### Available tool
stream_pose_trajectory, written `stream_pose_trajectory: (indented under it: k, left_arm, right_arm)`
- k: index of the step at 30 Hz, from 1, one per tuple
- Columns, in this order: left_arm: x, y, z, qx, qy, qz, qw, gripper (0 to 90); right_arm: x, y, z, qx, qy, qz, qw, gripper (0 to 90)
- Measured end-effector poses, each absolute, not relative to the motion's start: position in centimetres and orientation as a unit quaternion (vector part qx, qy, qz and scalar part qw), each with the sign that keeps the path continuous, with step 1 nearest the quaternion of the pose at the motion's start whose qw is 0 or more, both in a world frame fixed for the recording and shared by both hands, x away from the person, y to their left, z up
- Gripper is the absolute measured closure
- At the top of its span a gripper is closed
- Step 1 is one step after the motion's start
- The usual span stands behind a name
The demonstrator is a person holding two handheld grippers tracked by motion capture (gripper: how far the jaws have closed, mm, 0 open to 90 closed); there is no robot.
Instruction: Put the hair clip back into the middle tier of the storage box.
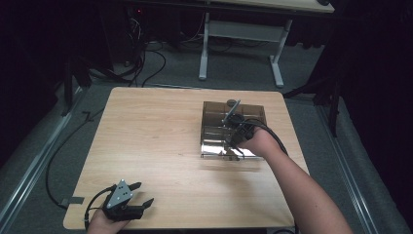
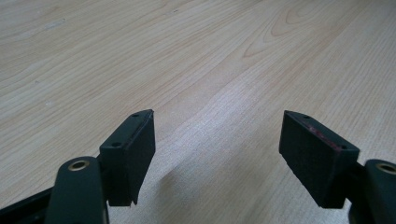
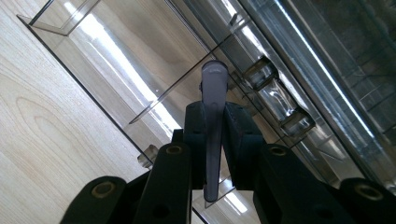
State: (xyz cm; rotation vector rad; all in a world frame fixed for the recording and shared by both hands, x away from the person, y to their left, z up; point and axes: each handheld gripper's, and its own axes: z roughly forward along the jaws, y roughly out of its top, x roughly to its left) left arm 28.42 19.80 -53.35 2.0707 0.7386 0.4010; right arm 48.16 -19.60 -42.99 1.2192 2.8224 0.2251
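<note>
Organizer tray (image 1: 210, 127) on table (image 1: 146, 141), right

Light wood counter (image 1: 160, 141), grain visible. Clear smoky plastic organizer tray (image 1: 212, 122) w/ dividers sits on it near right edge, toward far right corner. Left tool (image 1: 138, 193) rests at near left corner.

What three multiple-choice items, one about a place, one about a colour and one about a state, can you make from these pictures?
1. Where on the table does the clear organizer tray stand?
A. right part
B. near left corner
C. far left edge

2. What colour is the utensil handle in the right gripper?
A. red
B. grey
C. yellow

3. How is the left gripper?
A. shut on a cup
B. shut on a cloth
C. open

Key: 1 A, the high view shows it right of centre; 2 B, seen between the jaws; 3 C, bare wood shows between the jaws.
</note>
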Motion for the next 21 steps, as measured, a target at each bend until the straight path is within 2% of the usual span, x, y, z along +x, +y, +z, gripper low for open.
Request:
stream_pose_trajectory:
  k: [21]
  left_arm:
    - [28.4, 19.8, -53.3, 0.834, 0.296, 0.159, 0.438, 27.5]
  right_arm:
    - [48.2, -19.5, -45.3, 0.397, 0.915, 0.067, 0.017, 78.1]
